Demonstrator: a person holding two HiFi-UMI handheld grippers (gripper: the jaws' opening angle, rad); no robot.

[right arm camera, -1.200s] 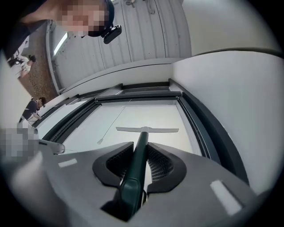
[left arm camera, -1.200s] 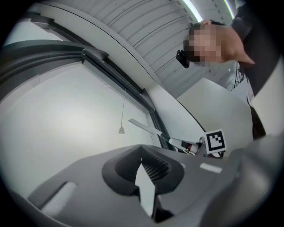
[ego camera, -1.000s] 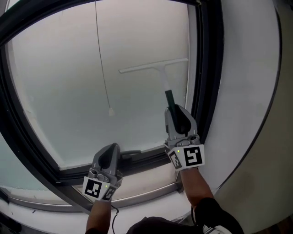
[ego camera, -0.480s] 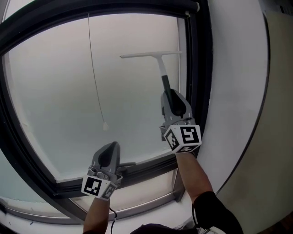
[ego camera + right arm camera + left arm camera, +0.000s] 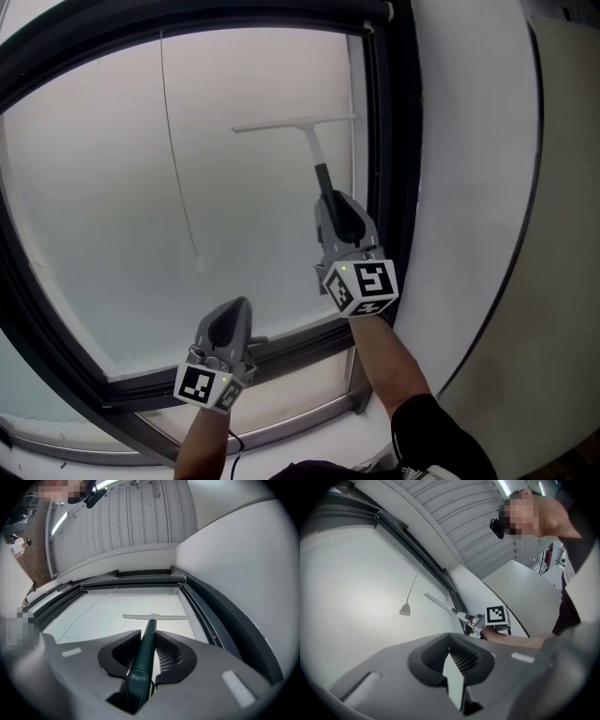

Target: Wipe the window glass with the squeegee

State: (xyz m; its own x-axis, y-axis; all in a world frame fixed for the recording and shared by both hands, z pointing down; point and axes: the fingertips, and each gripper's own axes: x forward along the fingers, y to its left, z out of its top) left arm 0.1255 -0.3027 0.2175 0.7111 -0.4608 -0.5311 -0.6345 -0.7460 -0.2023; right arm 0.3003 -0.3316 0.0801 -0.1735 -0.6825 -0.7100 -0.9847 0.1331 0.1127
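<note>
The squeegee (image 5: 298,126) has a white blade bar and a dark green handle (image 5: 146,645). Its blade lies flat against the window glass (image 5: 141,187), high on the pane near the right frame. My right gripper (image 5: 330,208) is shut on the green handle, below the blade. In the right gripper view the blade (image 5: 154,617) lies crosswise ahead of the jaws. My left gripper (image 5: 228,323) hovers low near the bottom frame, jaws closed together with nothing between them. The left gripper view shows the squeegee (image 5: 438,604) and the right gripper (image 5: 474,621) off ahead.
A dark window frame (image 5: 384,141) borders the glass at right and along the bottom (image 5: 281,342). A thin blind cord (image 5: 173,150) with a small pull (image 5: 200,265) hangs in front of the pane's left half. A white wall (image 5: 469,187) runs along the right.
My right gripper has lifted the squeegee higher up the glass, the blade going from tilted to level. The left gripper stayed low near the sill.
</note>
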